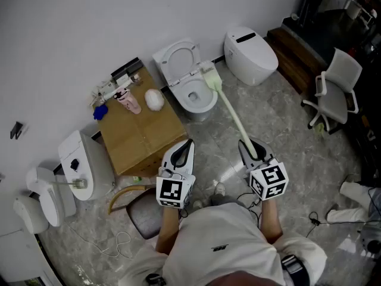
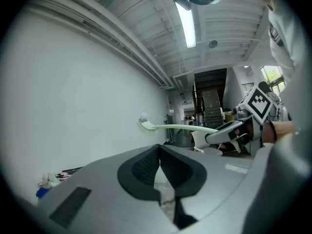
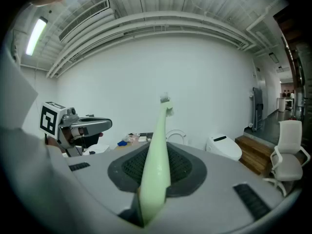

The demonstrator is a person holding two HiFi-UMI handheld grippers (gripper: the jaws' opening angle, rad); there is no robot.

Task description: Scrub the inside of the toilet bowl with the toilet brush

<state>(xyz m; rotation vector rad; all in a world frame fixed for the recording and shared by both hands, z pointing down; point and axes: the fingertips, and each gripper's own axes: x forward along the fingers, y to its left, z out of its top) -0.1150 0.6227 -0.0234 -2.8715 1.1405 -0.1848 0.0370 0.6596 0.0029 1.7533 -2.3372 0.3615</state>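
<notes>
A white toilet [image 1: 189, 82] with its lid up stands against the wall; its bowl [image 1: 195, 96] is open. My right gripper [image 1: 250, 150] is shut on the handle of a pale green toilet brush [image 1: 229, 110] [image 3: 157, 157]. The brush head [image 1: 211, 76] [image 3: 165, 100] hangs above the toilet's right rim, outside the bowl. My left gripper [image 1: 184, 149] [image 2: 159, 165] is shut with nothing in it, over the floor near the cardboard box. From the left gripper view the brush [image 2: 170, 127] crosses the air at mid-height.
A cardboard box [image 1: 140, 130] with bottles and a white ball stands left of the toilet. A second toilet [image 1: 250, 55] sits to the right, a white chair [image 1: 336, 91] farther right, wooden steps [image 1: 294, 55] behind. White fixtures [image 1: 83, 162] and a stool [image 1: 144, 213] lie lower left.
</notes>
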